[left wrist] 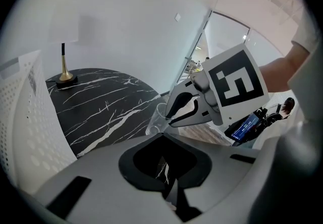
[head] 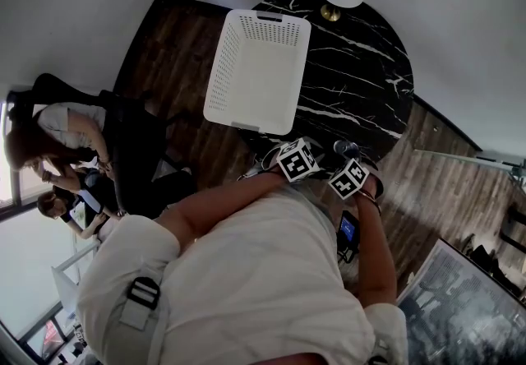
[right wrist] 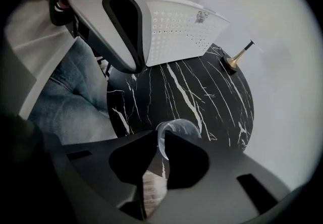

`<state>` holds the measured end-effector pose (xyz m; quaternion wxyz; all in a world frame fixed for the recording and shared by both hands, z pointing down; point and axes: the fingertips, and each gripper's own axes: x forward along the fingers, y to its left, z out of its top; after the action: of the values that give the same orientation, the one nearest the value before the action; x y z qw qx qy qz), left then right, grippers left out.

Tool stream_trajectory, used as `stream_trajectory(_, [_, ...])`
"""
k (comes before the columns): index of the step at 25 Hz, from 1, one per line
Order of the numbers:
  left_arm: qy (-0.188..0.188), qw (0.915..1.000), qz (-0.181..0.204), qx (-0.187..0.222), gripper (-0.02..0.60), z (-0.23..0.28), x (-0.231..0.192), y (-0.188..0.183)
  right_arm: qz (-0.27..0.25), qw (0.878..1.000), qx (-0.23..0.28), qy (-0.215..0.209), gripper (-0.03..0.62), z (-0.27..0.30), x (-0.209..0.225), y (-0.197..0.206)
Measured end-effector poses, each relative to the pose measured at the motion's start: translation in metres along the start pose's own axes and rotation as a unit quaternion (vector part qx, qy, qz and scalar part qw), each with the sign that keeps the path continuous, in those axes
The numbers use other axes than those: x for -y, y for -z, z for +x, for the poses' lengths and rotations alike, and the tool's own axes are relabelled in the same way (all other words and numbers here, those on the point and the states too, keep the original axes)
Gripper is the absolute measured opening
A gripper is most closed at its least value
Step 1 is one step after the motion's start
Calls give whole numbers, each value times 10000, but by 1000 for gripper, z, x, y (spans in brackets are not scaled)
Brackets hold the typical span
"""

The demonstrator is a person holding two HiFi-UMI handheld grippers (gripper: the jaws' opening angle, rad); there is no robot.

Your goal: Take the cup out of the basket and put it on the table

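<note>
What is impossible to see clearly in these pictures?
Whether the cup touches the table: in the right gripper view the right gripper hides part of it.
Cup in head view: mostly behind a marker cube.
Lamp shade, left gripper view: fades into the white wall.
Screen text, left gripper view: too small.

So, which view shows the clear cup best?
The right gripper view: the clear cup sits close, pinched in the right gripper. The left gripper view shows it faintly from the side; the head view, only a glimpse.
</note>
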<state>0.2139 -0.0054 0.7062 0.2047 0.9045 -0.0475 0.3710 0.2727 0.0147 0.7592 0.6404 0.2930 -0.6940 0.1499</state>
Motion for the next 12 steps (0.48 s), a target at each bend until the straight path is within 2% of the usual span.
stream_trajectory(4, [3,10000,15,76,6,-5,1,-5,165,9997,162,-79,54,-8,2,-1])
stream_trajectory(8, [216,9990,-128,376,6,-18,11,-16,466,9972,579,-15,64,-33,12,-10])
stream_trajectory(10, [309,9980,-166,532,6,-27,17,-23,879,9914,972,61,64,-54,24,-17])
stream_trajectory(12, [313,9972,-92,667,6,-38,22,-33,1319,9800,1478,203,64,-82,39,-26])
